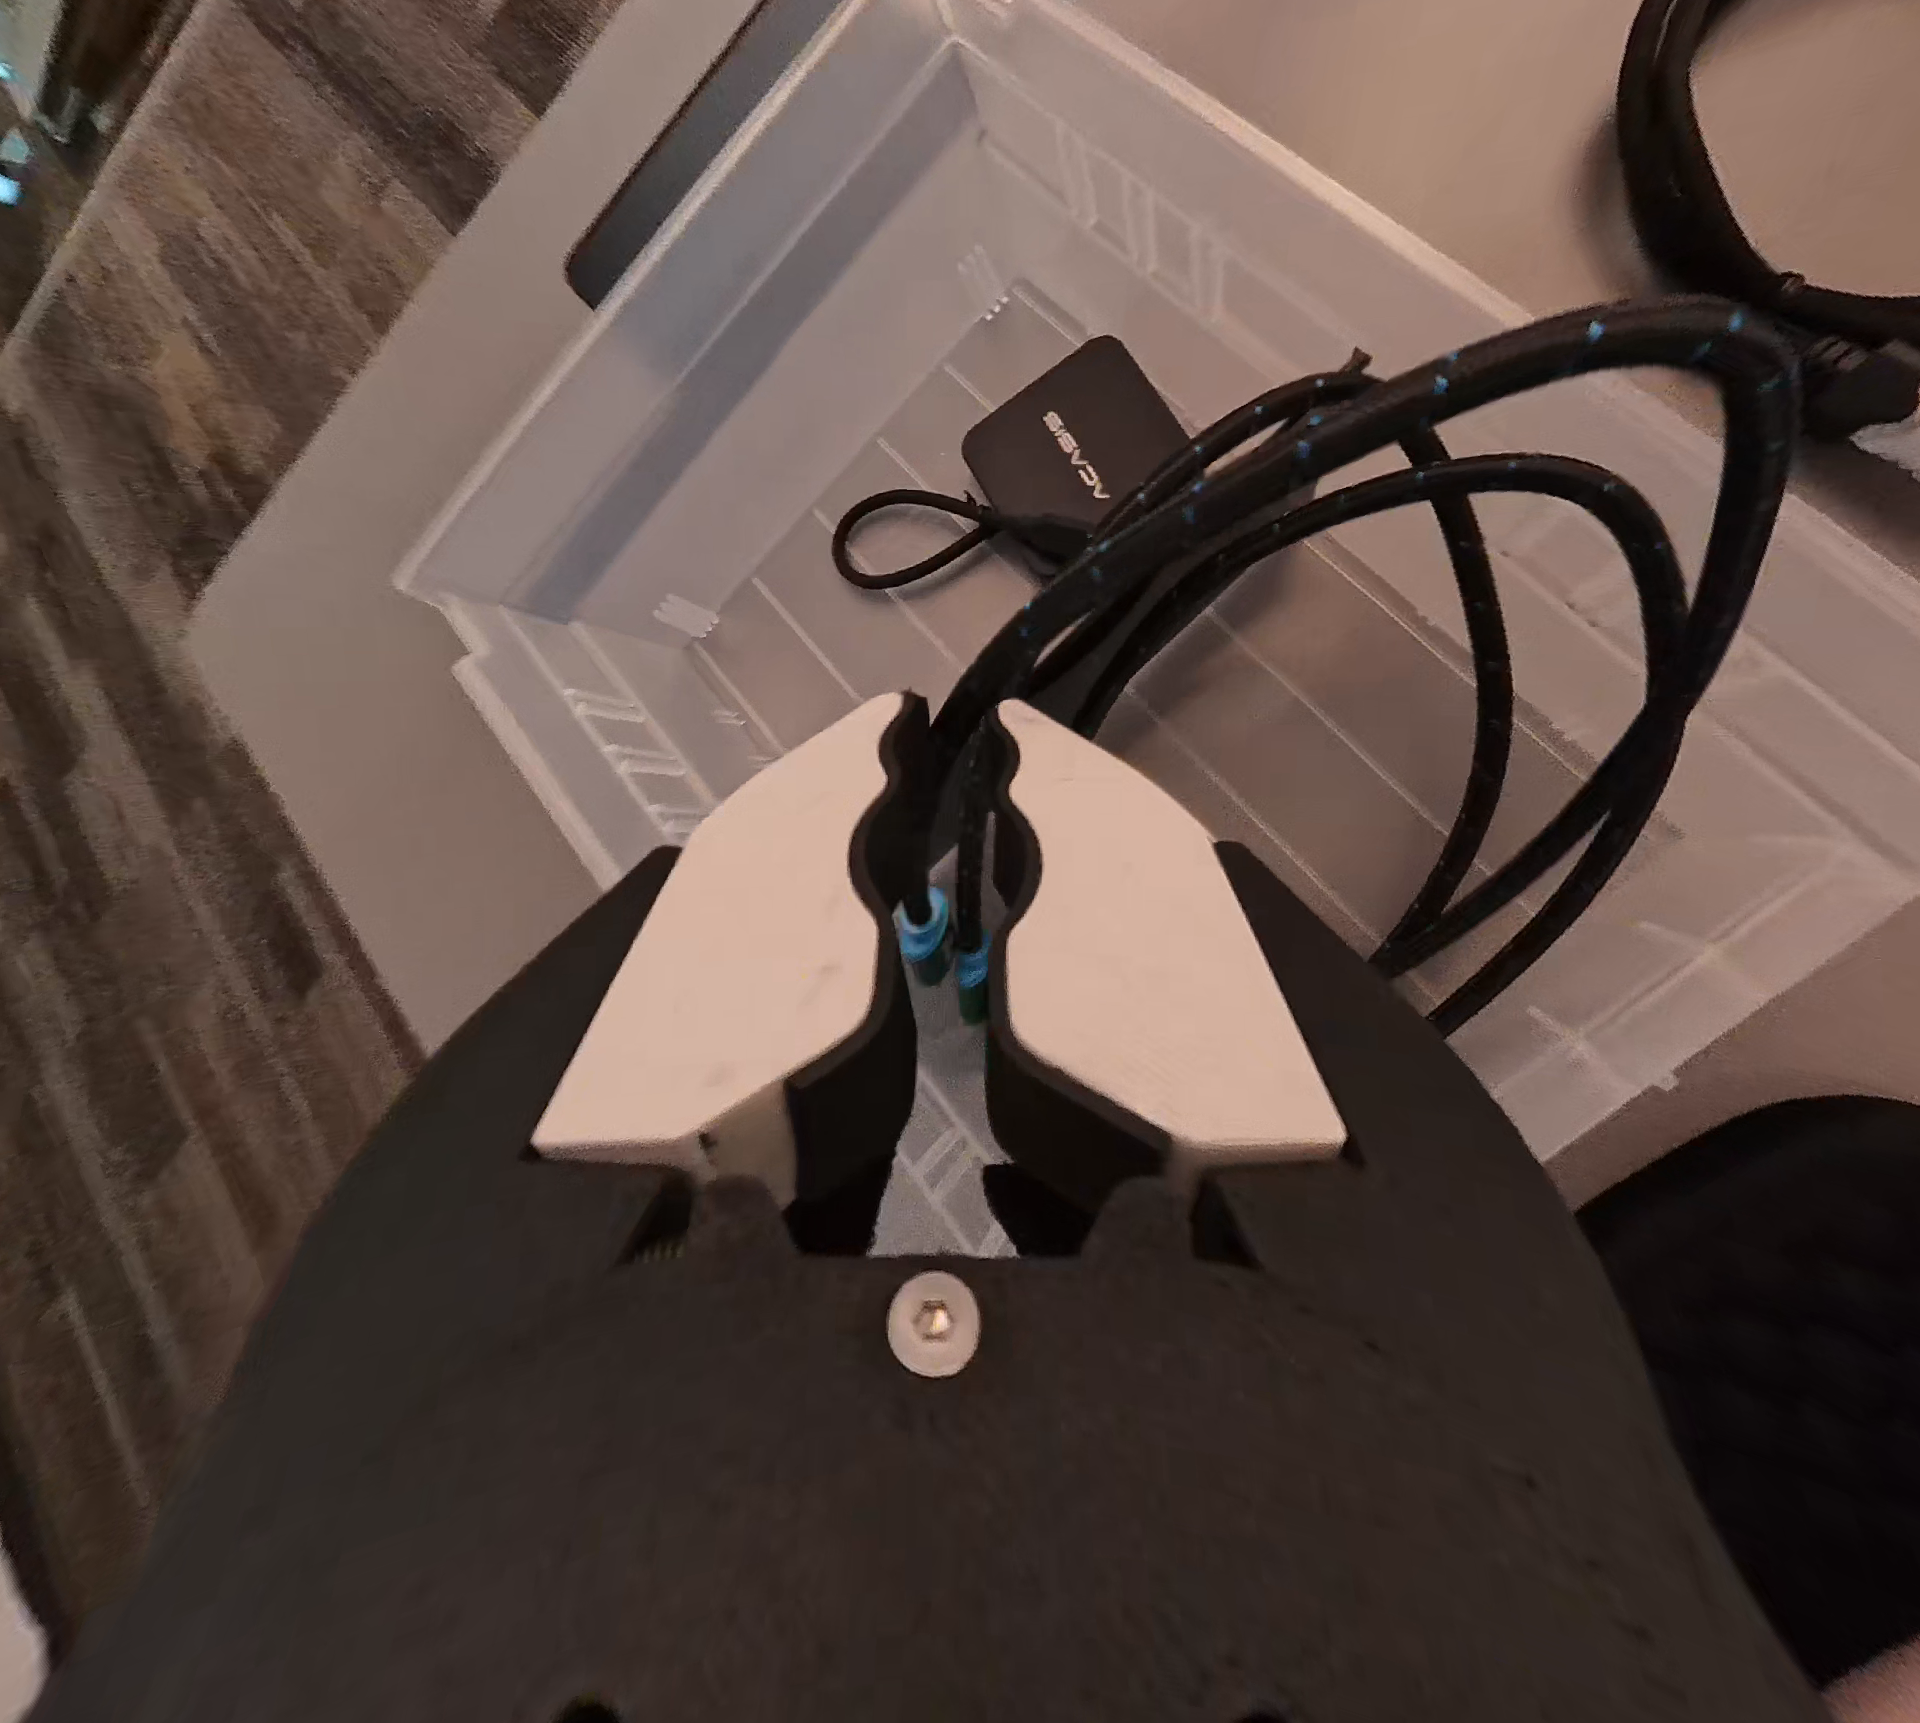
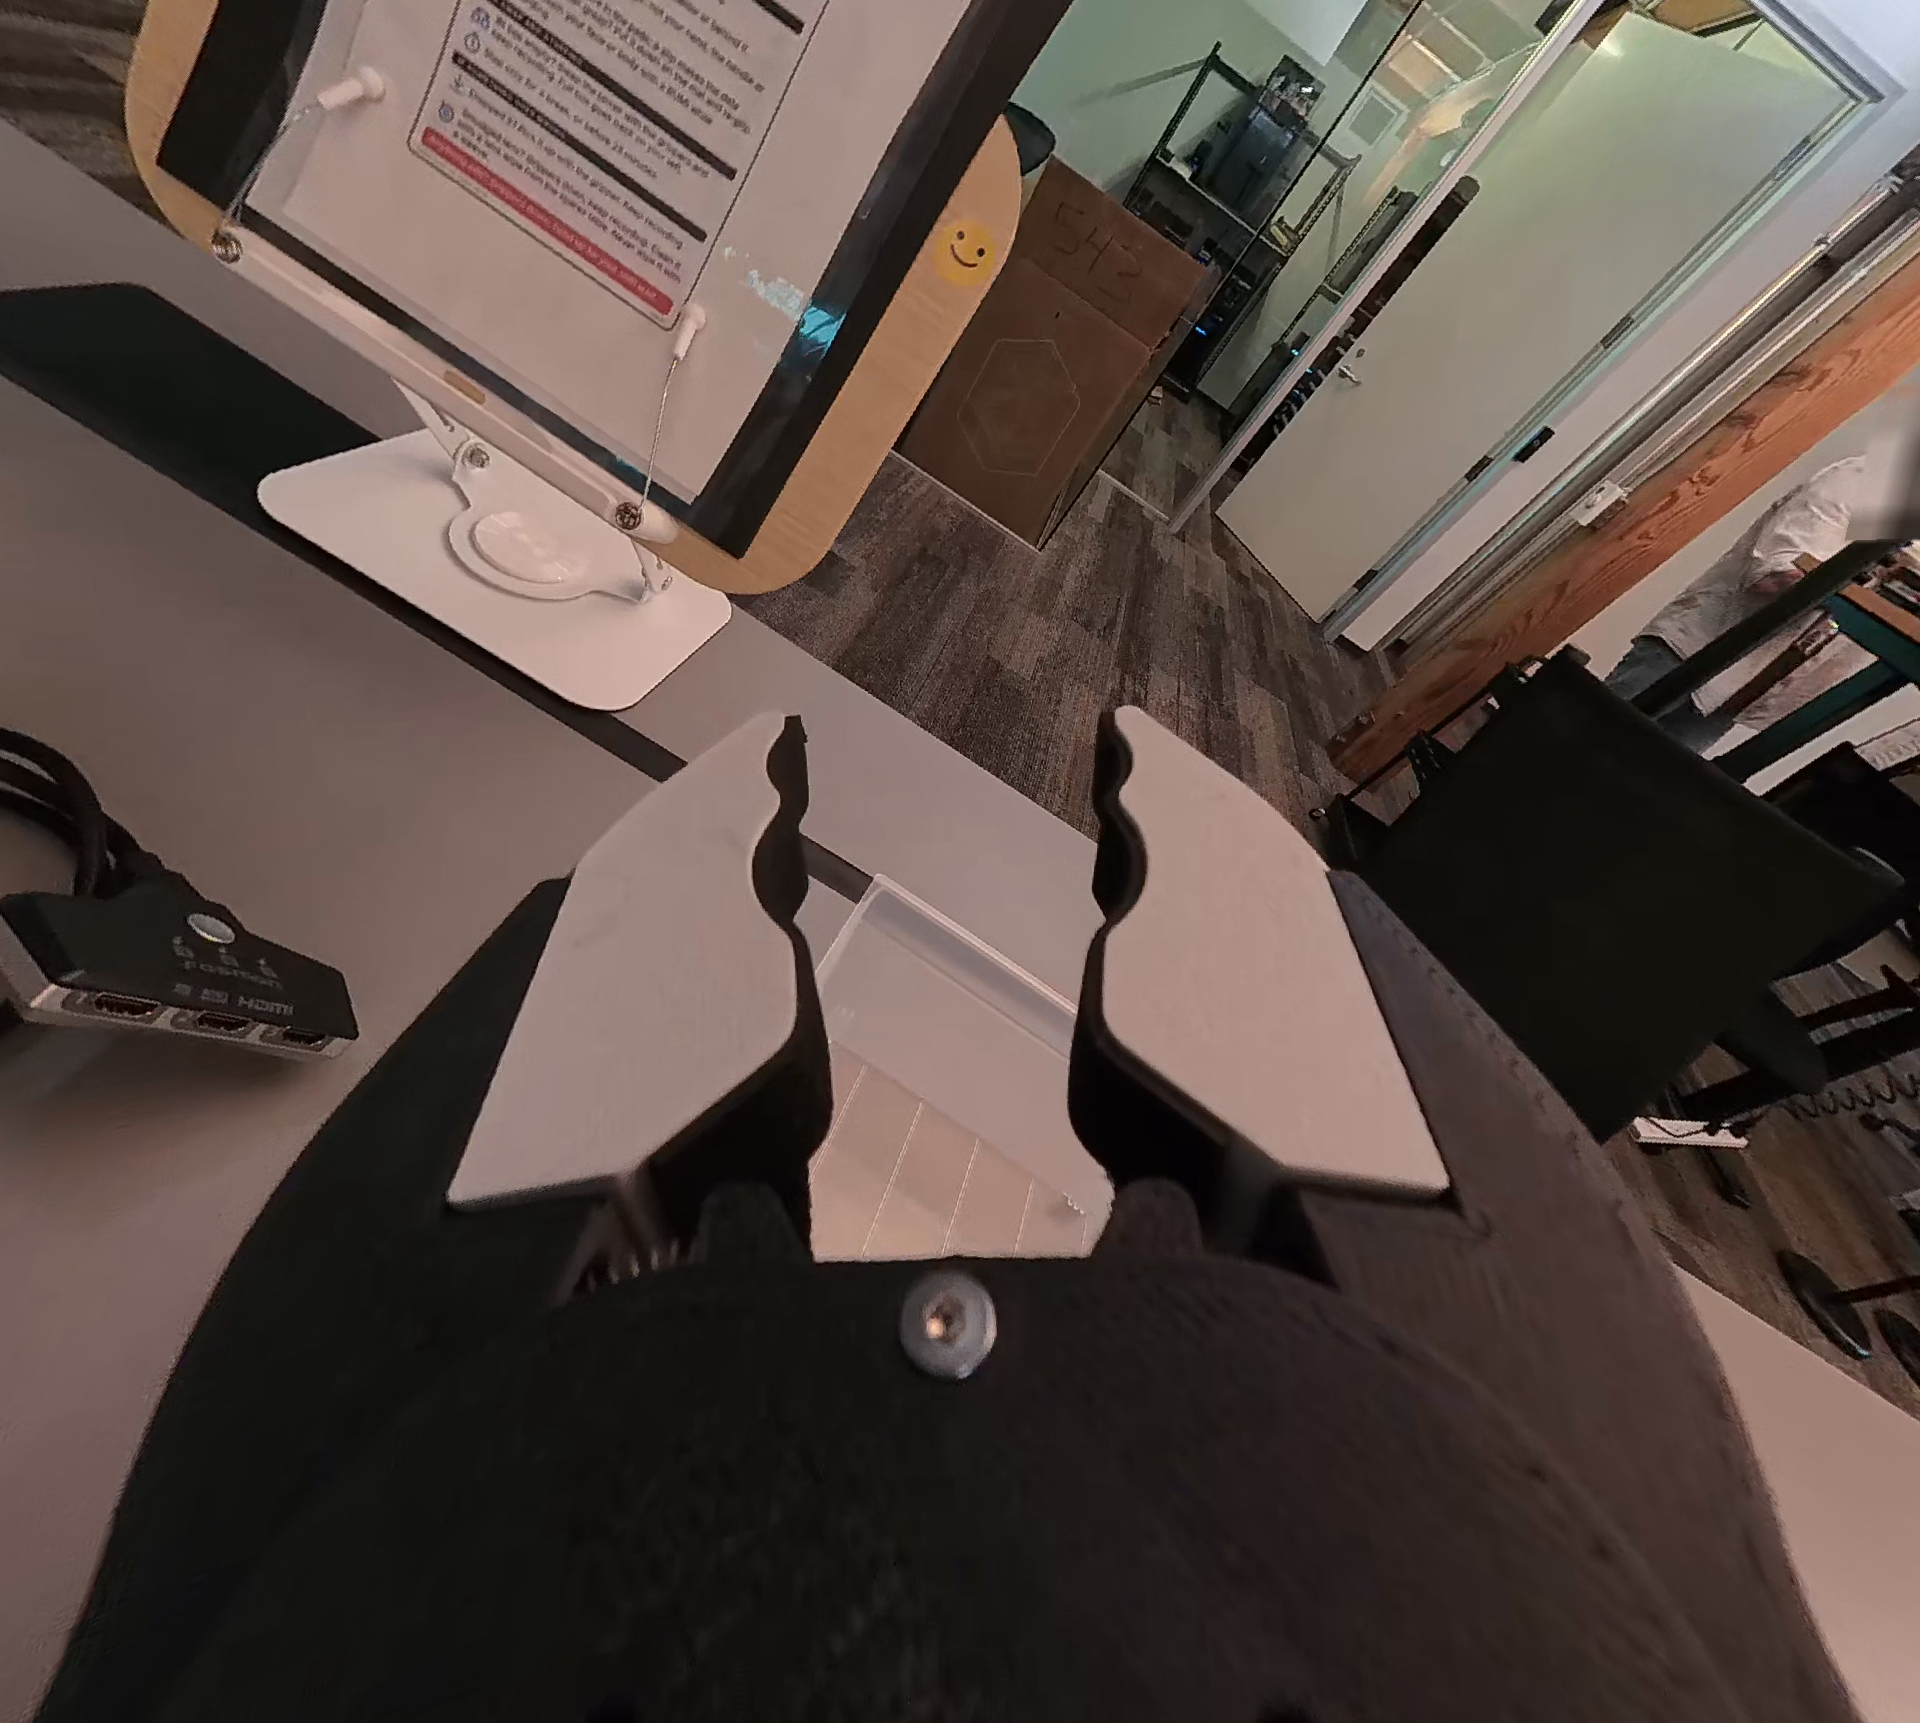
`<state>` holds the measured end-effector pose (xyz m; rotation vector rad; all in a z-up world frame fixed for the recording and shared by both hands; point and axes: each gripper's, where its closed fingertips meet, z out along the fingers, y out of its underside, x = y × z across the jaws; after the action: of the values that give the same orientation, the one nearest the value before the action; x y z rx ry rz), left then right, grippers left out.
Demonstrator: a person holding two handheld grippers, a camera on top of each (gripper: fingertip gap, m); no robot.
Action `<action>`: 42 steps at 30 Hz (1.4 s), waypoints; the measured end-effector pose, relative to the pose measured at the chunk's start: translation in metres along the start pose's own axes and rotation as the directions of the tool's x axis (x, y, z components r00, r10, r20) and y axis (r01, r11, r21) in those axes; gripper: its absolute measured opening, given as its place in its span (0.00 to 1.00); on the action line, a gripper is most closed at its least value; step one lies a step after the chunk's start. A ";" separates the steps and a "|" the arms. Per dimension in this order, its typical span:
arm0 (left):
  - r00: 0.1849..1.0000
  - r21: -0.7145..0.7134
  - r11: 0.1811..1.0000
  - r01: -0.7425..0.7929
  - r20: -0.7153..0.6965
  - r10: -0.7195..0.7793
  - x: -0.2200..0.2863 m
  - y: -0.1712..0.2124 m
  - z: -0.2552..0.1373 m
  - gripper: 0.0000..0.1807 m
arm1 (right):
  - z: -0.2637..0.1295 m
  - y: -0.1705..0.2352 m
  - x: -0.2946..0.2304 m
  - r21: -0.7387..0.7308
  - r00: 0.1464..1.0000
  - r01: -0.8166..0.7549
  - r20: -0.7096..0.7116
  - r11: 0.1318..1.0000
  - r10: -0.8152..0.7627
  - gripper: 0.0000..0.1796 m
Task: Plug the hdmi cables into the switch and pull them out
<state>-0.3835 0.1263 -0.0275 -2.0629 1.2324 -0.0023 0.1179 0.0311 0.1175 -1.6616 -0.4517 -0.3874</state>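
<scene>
Left gripper (image 1: 951, 743) pinches two braided cables (image 1: 1288, 468) just behind blue plugs (image 1: 940, 941), loops trailing over clear bin (image 1: 727, 343).
Right gripper (image 2: 951, 764) spread, empty; switch (image 2: 177, 977) on table (image 2: 343, 769) at left, ports bare.
Judgement: no plugging done yet.

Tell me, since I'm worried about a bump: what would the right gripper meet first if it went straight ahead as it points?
Probably the clear plastic bin just beyond the open right gripper; depth is unclear.

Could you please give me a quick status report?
Left tool shut on braided cables over clear bin. Right tool open, empty. Switch on table, ports vacant.
</scene>
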 end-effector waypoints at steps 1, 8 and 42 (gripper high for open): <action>1.000 0.002 1.000 -0.009 0.029 0.009 -0.002 -0.002 -0.007 0.05 | 0.000 0.001 -0.001 -0.002 1.000 0.003 0.001 1.000 -0.003 0.30; 0.958 0.119 0.983 -0.141 0.266 0.105 -0.002 -0.048 -0.078 0.04 | -0.001 0.000 -0.002 -0.009 1.000 0.014 0.002 1.000 -0.014 0.30; 0.444 0.879 0.430 -0.208 -0.307 0.842 0.289 -0.173 -0.136 0.03 | -0.110 -0.035 -0.271 0.358 0.174 0.046 0.917 0.933 -0.360 0.24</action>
<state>-0.1410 -0.1251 0.0735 -0.7210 1.9708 -0.9633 -0.1335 -0.0937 0.0279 -1.3766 -1.6702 0.6712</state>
